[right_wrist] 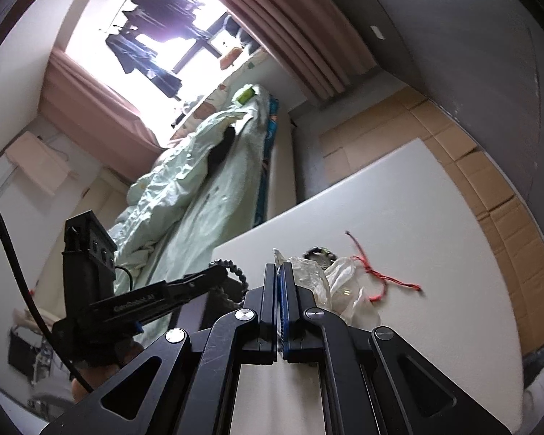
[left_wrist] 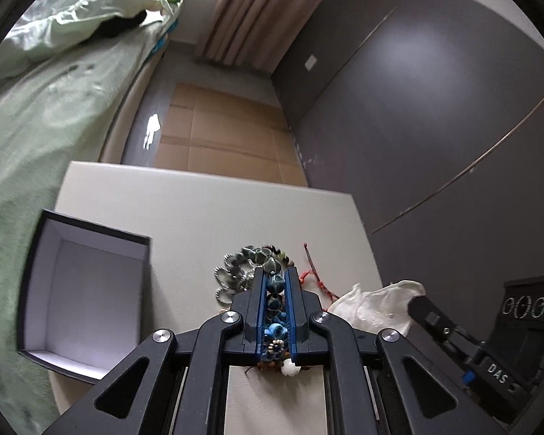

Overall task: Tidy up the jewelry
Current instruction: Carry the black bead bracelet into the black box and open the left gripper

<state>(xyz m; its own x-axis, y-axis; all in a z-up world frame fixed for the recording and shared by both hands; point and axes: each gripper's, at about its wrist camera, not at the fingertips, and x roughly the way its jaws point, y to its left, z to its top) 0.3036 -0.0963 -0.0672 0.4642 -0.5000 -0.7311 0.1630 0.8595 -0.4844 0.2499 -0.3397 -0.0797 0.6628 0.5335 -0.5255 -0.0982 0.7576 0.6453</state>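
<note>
Blue-beaded bracelet [left_wrist: 275, 302] sat clamped in your left gripper [left_wrist: 275, 275].
Your right gripper [right_wrist: 280, 272] was pinched shut on the clear plastic bag [right_wrist: 330, 282], near the table's [right_wrist: 417, 195] right edge.

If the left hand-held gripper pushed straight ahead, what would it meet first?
The left hand-held gripper, shut on a blue beaded bracelet, would probably run into the jewelry pile just ahead; depth is unclear.

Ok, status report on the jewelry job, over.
Left tongs shut on blue bead bracelet. Right tongs shut on clear plastic bag. Open box waits at left. Red string loose on table.
</note>
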